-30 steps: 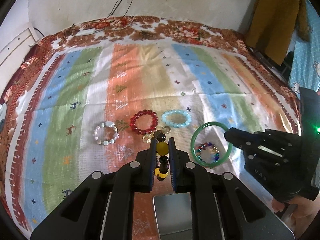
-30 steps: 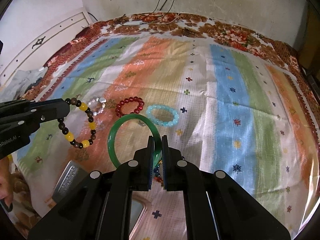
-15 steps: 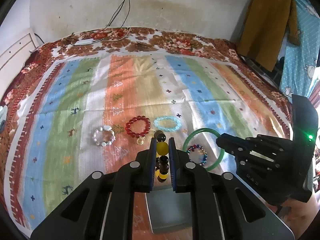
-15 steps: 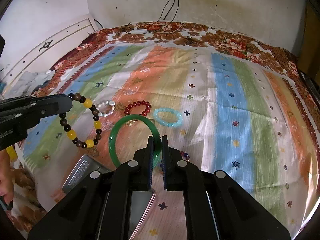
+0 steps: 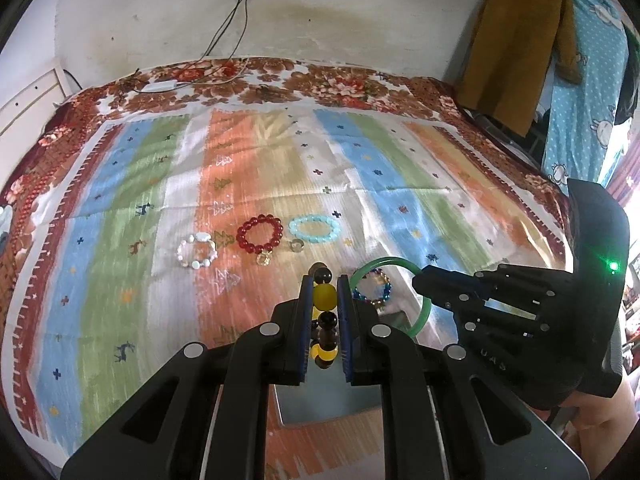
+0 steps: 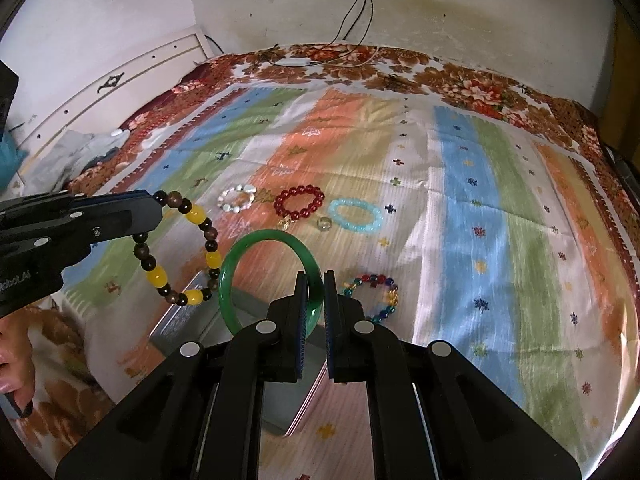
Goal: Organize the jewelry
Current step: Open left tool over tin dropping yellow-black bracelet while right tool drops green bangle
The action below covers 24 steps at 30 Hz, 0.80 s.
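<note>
While seen from left wrist: left gripper (image 5: pixel 325 292) fingers pinching brown-and-yellow bead bracelet (image 5: pixel 324 295) above grey tin (image 5: pixel 320 408), contents hidden | from right wrist: right gripper (image 6: pixel 315 300) fingers clamping green bangle (image 6: pixel 264 276) over tin; multicolour bracelet (image 6: pixel 372 296) on bedspread (image 6: pixel 480 200) beside; whole bead loop visible only here.

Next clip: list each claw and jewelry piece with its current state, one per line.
left claw: shut on yellow-and-brown bead bracelet, held off the cloth
right claw: shut on green bangle, held off the cloth
metal tin: open, lying beneath both claws
multicolor bead bracelet: lying loose
red bracelet, light blue bracelet, white bracelet, ring: lying loose
</note>
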Tool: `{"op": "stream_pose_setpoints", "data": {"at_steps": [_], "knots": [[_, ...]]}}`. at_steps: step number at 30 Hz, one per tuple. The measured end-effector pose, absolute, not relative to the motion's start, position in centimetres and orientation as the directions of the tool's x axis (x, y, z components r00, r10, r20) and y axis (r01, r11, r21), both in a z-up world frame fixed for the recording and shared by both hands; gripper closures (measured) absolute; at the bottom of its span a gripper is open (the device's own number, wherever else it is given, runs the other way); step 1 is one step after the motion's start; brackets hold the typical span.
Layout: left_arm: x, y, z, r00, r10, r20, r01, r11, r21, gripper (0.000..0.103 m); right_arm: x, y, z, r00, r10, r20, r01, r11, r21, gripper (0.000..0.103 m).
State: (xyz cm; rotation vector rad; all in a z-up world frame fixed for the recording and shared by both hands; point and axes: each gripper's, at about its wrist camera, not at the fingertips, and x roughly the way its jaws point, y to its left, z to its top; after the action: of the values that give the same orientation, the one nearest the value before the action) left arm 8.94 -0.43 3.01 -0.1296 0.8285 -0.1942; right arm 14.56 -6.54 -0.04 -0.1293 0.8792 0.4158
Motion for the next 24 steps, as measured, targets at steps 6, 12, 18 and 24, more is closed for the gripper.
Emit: {"op": "stream_pose_setpoints", "data": {"at_steps": [6, 12, 18, 24], "knots": [[7.9, -1.1, 1.7, 0.636, -0.225, -0.738, 0.125, 0.974, -0.189, 0.092, 13.2, -6.5, -0.7, 0.543, 0.306, -0.782, -0.418, 0.906, 0.065, 0.095], [7.8, -1.5, 0.2, 0.593, -0.191, -0.782, 0.090, 0.981, -0.172, 0.090, 12.6, -6.0, -1.6, 0.484, 0.356, -0.800, -0.451, 0.884, 0.121, 0.092], [8.2, 0.2, 0.0, 0.594, -0.175, -0.785, 0.031, 0.980, -0.194, 0.071, 13.0, -6.5, -1.8, 0.491, 0.338, -0.803, -0.425, 0.897, 0.118, 0.063], [9.1, 1.8, -0.4, 0.590, -0.149, -0.794, -0.019, 0.980, -0.198, 0.061, 14.0, -7.1, -2.1, 0.494, 0.327, -0.806, -0.402, 0.908, 0.122, 0.055]]}}
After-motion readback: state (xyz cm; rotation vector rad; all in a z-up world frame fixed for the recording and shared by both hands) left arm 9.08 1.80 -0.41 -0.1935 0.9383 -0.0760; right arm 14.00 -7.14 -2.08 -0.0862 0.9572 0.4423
